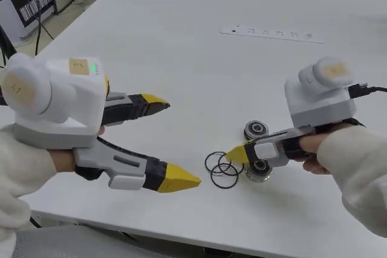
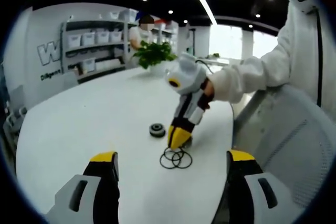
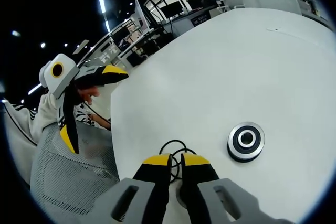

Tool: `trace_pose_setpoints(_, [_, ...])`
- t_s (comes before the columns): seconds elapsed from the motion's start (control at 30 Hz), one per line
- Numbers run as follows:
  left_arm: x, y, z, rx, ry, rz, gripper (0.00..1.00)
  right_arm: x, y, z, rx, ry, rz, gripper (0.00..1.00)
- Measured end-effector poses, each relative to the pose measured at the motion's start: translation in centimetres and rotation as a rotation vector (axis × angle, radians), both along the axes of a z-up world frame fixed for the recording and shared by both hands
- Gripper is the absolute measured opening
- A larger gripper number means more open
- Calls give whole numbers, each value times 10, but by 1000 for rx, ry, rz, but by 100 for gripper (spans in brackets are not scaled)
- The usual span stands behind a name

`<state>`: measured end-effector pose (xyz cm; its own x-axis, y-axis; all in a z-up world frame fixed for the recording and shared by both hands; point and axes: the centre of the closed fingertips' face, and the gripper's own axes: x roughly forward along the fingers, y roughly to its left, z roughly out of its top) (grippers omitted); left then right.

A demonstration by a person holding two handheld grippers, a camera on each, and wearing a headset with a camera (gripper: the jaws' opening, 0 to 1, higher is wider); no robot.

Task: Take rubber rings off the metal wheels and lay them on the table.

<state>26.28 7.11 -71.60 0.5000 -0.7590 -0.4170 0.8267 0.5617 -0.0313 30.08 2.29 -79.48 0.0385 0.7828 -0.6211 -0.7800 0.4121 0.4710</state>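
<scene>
— Where do we stand with the right claw (image 1: 236,154)?
— Its jaws are drawn almost together, with a thin slit between the yellow tips. We can't tell whether anything is pinched there. The tips hang just over the near metal wheel (image 1: 260,174), at the edge of the loose rubber rings (image 1: 221,167).
— And those rings?
— There are a few of them, overlapping, flat on the counter (image 1: 181,40), just to the left of that wheel.
— So where does the next one come from?
— We'd judge the far metal wheel (image 1: 256,129). It lies flat with its axle up, just beyond the right claw's tips and apart from the near one. In the right gripper view it sits up and to the right of the jaws. A dark band runs round its rim, which we take for a ring not yet off.
— Which hand is nearer?
— The right, clearly. Our left claw (image 1: 171,140) is spread wide and holds nothing. It is well to the left of the pile, with its tips aimed that way.
— The surface?
— It is smooth and white, with a power strip (image 1: 266,32) well beyond the work.
— The room?
— We see shelves with bins (image 2: 89,40), a potted plant (image 2: 153,53) and ceiling spots. A mesh chair (image 3: 68,182) stands at the counter's edge.
</scene>
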Motion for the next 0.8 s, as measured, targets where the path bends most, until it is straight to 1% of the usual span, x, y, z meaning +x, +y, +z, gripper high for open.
trace_pose_setpoints(0.2, [1, 0, 0, -2, 1, 2, 86, 6, -3, 4, 1, -15, -11, 5])
trace_pose_setpoints(0.6, [2, 1, 0, -3, 5, 6, 86, 21, -3, 33, 70, -78, -36, 8])
trace_pose_setpoints(0.8, [2, 0, -1, 1, 8, 4, 86, 35, -8, 53, 126, -123, -74, 10])
